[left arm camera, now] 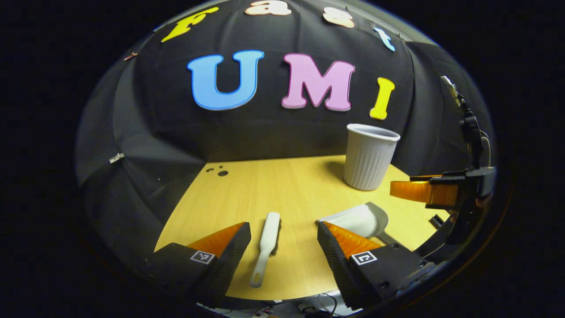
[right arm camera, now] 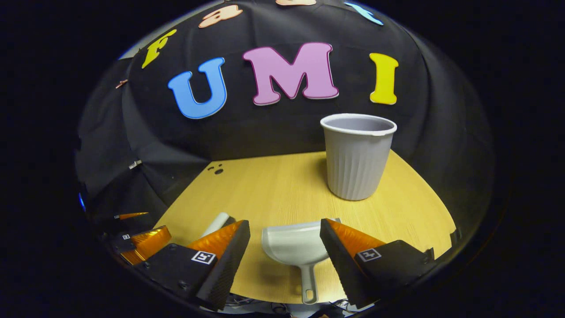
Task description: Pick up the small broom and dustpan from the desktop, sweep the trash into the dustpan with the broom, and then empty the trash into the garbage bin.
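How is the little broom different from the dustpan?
The broom is a long, thin stick shape, while the dustpan has a wide scoop with a short handle. The broom lies between the open jaws of the left gripper, while the dustpan lies between the open jaws of the right gripper. Both are whitish, lie flat on the wooden table, and are not picked up yet.
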Tool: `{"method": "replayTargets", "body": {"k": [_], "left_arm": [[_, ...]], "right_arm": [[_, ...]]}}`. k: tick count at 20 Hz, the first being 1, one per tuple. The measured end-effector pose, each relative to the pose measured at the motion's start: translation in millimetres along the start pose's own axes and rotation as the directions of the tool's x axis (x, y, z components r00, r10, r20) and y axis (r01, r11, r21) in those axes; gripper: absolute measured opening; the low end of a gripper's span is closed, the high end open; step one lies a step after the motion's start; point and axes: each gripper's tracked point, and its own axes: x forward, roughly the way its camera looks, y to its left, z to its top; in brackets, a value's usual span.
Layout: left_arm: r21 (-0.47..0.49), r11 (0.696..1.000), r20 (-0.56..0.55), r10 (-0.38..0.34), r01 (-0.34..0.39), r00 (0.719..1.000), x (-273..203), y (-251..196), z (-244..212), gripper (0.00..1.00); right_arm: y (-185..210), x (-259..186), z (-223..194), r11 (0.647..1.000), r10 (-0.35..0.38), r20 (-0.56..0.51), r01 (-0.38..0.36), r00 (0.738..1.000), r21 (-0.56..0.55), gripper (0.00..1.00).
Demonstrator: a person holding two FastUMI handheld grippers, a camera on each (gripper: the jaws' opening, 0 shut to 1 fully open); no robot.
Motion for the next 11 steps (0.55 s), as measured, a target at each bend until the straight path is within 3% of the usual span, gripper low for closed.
{"method": "replayTargets", "body": {"k": [5,11], "left_arm": [[0.009,1.000,0.107,-0.003,0.002,0.994,-34,-12,22,0.96],[-0.031,0.999,0.029,-0.024,0.025,0.999,-35,-13,-2,0.96]], "right_arm": [[14,-37,-7,0.999,0.030,0.029,-0.029,0.999,-0.034,0.99],[17,-57,-42,0.997,0.039,-0.047,-0.042,0.998,-0.067,0.99]]}}
